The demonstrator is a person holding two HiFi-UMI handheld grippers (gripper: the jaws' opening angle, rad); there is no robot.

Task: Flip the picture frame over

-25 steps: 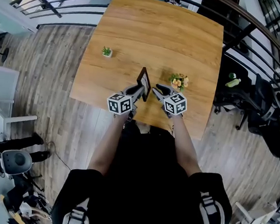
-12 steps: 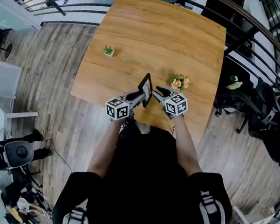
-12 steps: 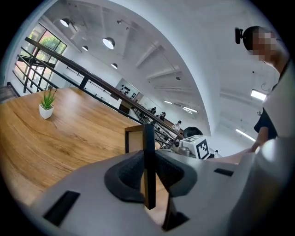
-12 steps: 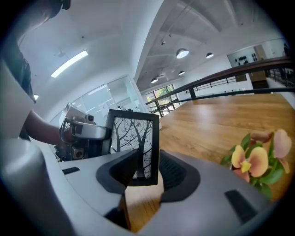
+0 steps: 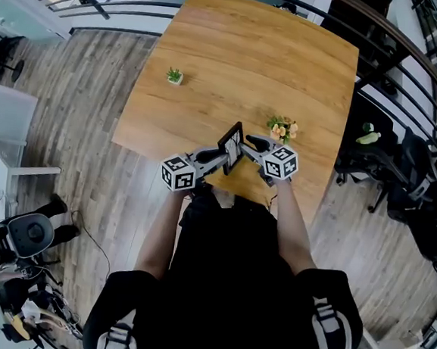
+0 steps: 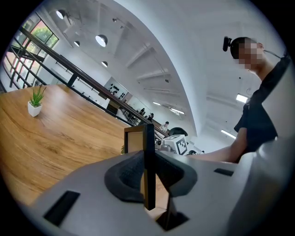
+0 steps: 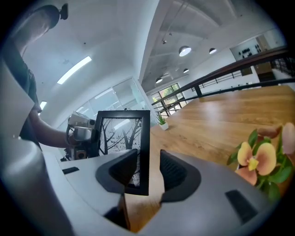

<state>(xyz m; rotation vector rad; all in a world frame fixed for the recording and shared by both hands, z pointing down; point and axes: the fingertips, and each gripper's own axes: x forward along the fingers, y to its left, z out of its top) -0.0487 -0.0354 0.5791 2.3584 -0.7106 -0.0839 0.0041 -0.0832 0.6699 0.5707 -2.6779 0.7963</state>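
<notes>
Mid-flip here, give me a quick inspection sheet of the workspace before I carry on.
Surface: wooden table, bare apart from the items below.
Job's things: picture frame up on edge, picture side facing the right gripper.
Clutter: small green plant; orange flowers beside the right gripper.
Grippers: left gripper clamped on the frame's edge; right gripper jaws have just been opening, frame between them, not gripped.
Cables: nothing seen on the table.
Surroundings: plank floor, black railing, office chairs.
</notes>
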